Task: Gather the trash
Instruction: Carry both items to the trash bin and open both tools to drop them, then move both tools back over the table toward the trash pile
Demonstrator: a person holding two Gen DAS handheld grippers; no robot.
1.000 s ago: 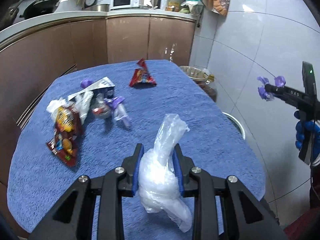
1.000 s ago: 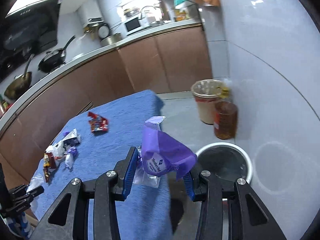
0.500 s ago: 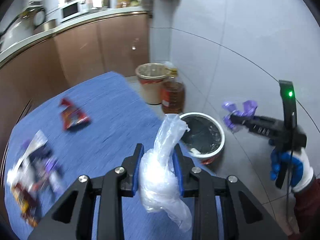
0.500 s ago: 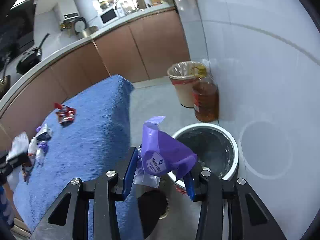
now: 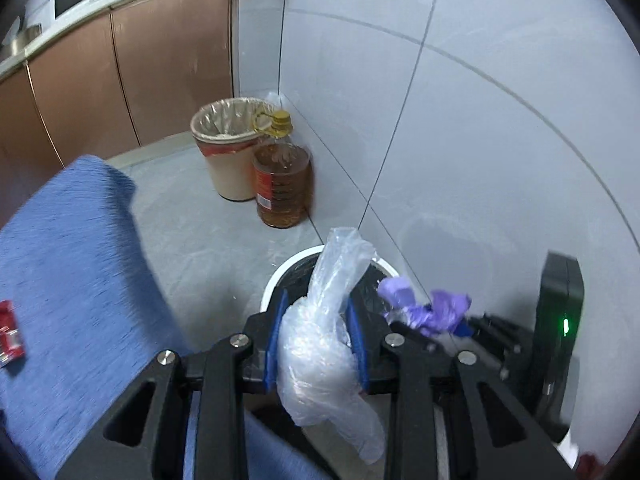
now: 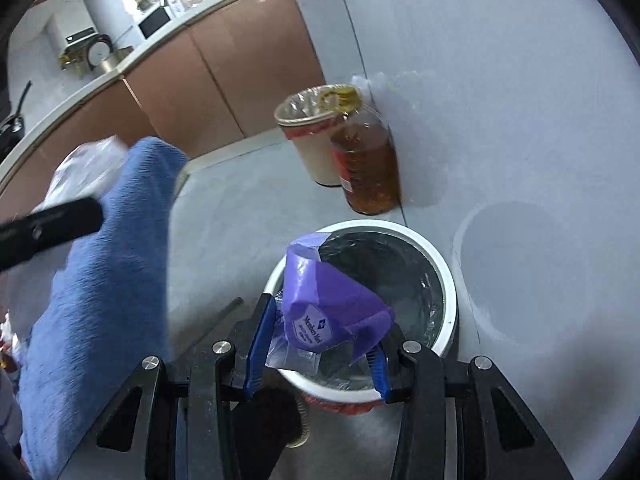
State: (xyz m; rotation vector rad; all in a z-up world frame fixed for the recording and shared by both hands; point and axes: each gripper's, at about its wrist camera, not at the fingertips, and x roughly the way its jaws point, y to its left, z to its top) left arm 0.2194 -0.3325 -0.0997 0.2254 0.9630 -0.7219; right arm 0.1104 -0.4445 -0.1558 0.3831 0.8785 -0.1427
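My left gripper (image 5: 316, 344) is shut on a crumpled clear plastic bag (image 5: 320, 352) and holds it at the near rim of a white-rimmed trash bin (image 5: 280, 276) on the floor. My right gripper (image 6: 318, 356) is shut on a purple wrapper (image 6: 324, 304) with a clear piece, above the near edge of the same bin (image 6: 448, 280). The right gripper with its purple wrapper (image 5: 428, 308) also shows at the right of the left wrist view. A red wrapper (image 5: 8, 332) lies on the blue-covered table (image 5: 72, 272).
A beige lined bin (image 5: 226, 148) and a bottle of amber oil (image 5: 284, 184) stand against the tiled wall beyond the white-rimmed bin. Brown cabinets run along the back. The blue table (image 6: 104, 280) edge lies to the left of the bin.
Both grippers have swung right, away from the table, and down toward the white-rimmed bin. Each holds its piece of trash as before. The right gripper is now close beside the left one.
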